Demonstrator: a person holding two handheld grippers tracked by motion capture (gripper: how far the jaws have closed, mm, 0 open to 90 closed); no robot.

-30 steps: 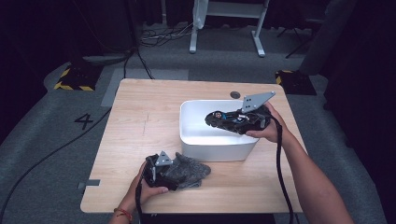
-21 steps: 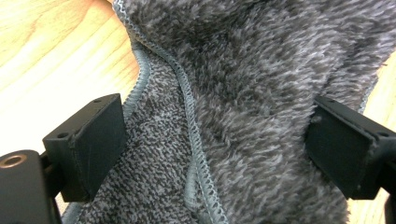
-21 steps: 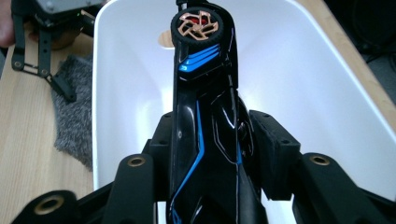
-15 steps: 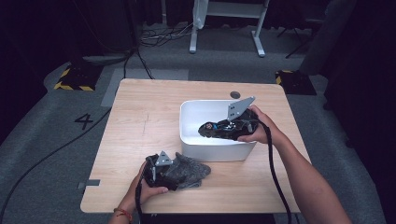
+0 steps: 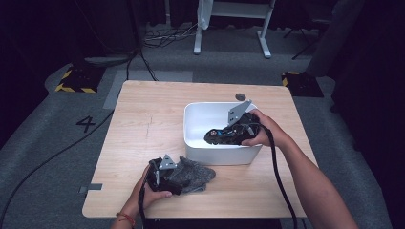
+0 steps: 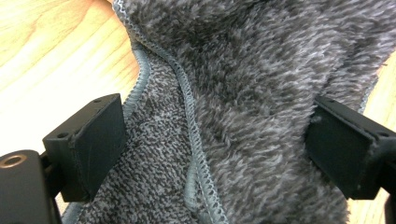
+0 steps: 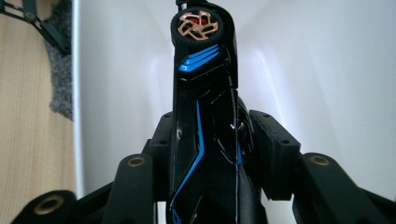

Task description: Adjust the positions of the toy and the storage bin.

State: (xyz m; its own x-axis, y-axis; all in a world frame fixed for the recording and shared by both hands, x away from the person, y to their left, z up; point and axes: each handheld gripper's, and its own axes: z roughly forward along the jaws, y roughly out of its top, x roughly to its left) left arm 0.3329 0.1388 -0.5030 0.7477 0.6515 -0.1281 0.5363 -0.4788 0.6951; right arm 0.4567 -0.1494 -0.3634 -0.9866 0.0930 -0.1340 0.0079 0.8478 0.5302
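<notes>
Toy car (image 7: 203, 79), black with blue stripes and a copper-coloured wheel at the far end: clamped lengthwise in right tongs (image 7: 217, 140), pads pressed on both flanks at mid-body. Narrow grip, set by the car's width. Nose pointed away from the camera, into the tub.

In the high view, car (image 5: 218, 136) seen right of centre, inside the white tub (image 5: 191, 129) and below its rim, tongs tilted downward over the right-hand wall. Contact with the tub floor not discernible. Judged: lowering for a set-down rather than a drop, hence the firm side grip and the lengthwise hold, both keeping the car from swinging against the walls.

Grey fleece cloth (image 5: 196, 174) heaped on the surface (image 5: 143, 119) just below the tub, lower centre of frame. Left tongs (image 6: 217, 144) spread wide across it, a fold of cloth (image 6: 261, 93) raised between the pads. Actual pinch versus mere straddling: cannot tell. Probably parked there to keep the cloth ready for the next pick.

Tub otherwise bare white inside.
</notes>
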